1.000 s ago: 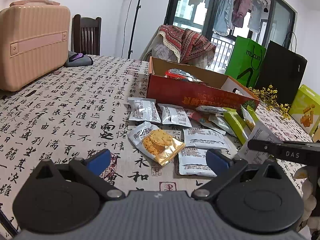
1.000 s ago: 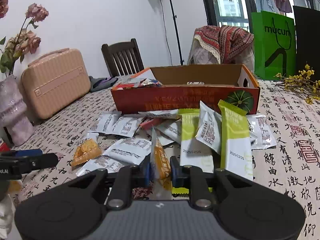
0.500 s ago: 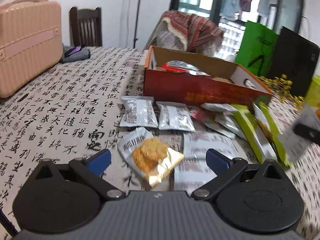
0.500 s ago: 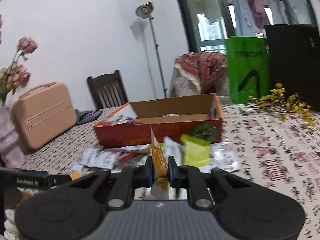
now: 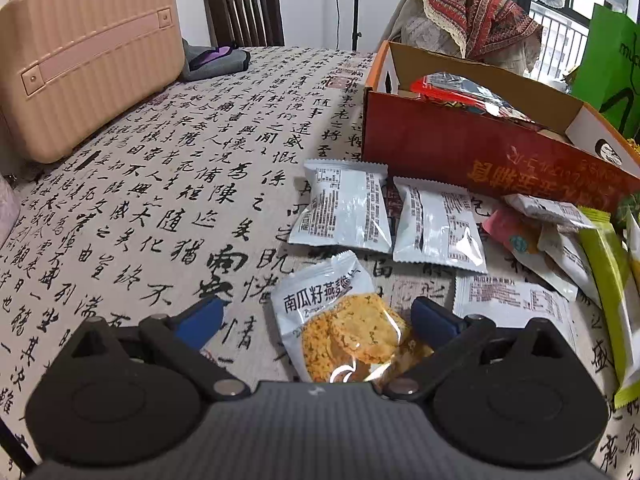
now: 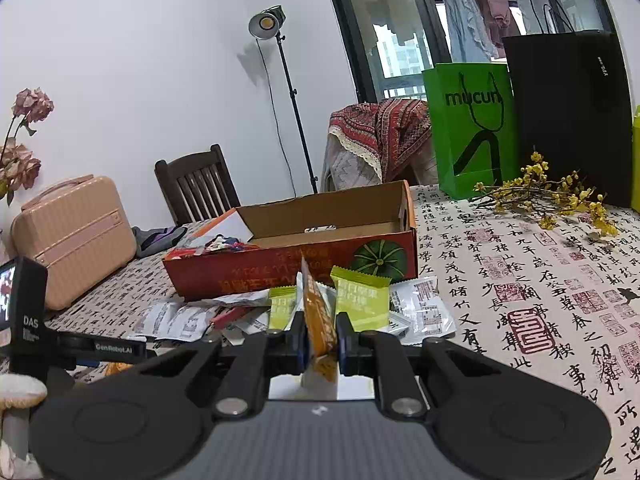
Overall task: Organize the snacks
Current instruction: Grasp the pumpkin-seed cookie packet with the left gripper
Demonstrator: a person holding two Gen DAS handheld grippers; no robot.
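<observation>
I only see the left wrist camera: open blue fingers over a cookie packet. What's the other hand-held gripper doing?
Observer: The right hand-held gripper is shut on an orange packet, held on edge.
Kid: Is there room in the red box?
Observer: Yes. In the right wrist view its right end shows bare cardboard floor.
Kid: What's next to the green bag?
Observer: A taller black bag stands right beside it.
</observation>
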